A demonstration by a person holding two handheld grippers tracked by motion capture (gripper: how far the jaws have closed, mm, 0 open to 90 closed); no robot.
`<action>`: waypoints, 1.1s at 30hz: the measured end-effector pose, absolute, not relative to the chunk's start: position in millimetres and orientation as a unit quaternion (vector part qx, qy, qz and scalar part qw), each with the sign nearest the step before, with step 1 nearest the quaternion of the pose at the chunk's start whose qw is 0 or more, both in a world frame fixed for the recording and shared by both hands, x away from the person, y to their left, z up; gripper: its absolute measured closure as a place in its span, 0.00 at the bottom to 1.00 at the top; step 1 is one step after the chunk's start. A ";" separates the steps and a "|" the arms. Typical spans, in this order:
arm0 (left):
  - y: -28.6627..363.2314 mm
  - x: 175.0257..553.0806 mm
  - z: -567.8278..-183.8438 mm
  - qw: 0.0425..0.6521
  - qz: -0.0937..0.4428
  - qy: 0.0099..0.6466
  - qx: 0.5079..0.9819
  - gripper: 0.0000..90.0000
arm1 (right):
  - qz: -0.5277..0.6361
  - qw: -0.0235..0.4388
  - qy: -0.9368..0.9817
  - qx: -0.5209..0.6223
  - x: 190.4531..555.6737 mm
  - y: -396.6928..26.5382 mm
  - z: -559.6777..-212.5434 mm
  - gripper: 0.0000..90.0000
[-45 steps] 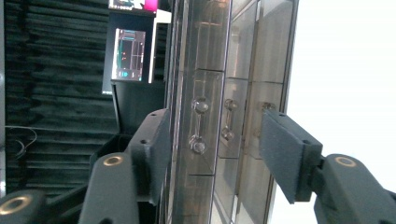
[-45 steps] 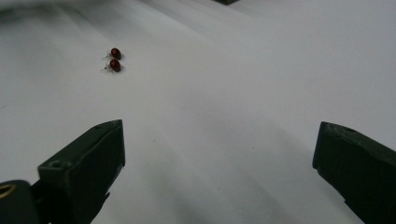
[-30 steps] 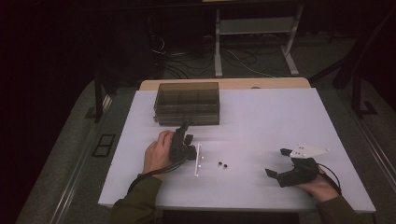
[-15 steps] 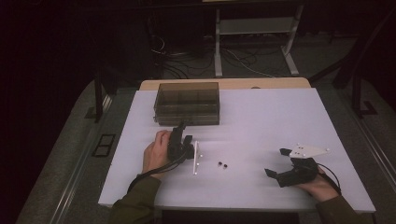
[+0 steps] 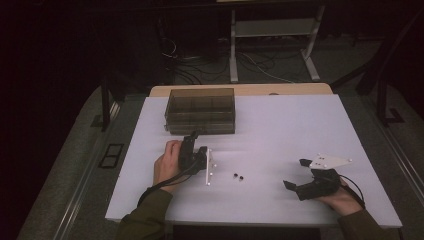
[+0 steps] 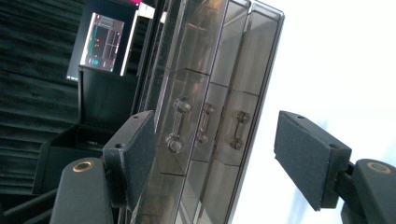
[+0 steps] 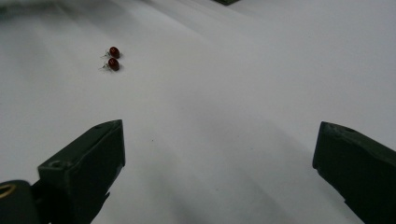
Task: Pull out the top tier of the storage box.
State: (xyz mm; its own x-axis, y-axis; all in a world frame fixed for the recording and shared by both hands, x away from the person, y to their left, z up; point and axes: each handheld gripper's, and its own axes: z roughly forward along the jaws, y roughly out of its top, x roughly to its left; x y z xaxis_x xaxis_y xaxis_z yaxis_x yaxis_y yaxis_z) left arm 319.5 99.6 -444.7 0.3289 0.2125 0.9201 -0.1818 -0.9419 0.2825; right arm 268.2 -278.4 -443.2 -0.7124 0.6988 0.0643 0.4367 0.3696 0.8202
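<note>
change: left gripper (image 6: pixel 212 163) jaws just eased a bit wider, nothing pinched between them; so the drawer pull isn't grabbed yet, probably
box: smoky translucent plastic drawer organizer (image 5: pixel 200 110) sat at the table's far side, aimed at by the left gripper; glossy, hard-edged, little dumbbell handles
right gripper (image 5: pixel 302 175): spread wide, nothing held
beads: two shiny dark-red round earrings (image 7: pixel 112 58) left on the matte white table (image 5: pixel 280 125)

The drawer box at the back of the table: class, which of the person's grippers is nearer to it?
Left. The left gripper sits just in front of the drawer box, pointing at it; the right gripper rests far off near the table's front right edge.
</note>
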 end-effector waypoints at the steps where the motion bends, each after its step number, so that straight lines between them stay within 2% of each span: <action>1: 99.4 319.0 -444.9 0.175 0.577 0.014 0.798 0.31 | 0.440 0.149 0.814 0.348 268.4 -278.4 -443.2 0.02; 33: 102.8 322.6 -436.4 0.245 0.501 0.084 0.826 0.30 | 0.440 0.148 0.815 0.347 268.3 -278.1 -443.1 0.02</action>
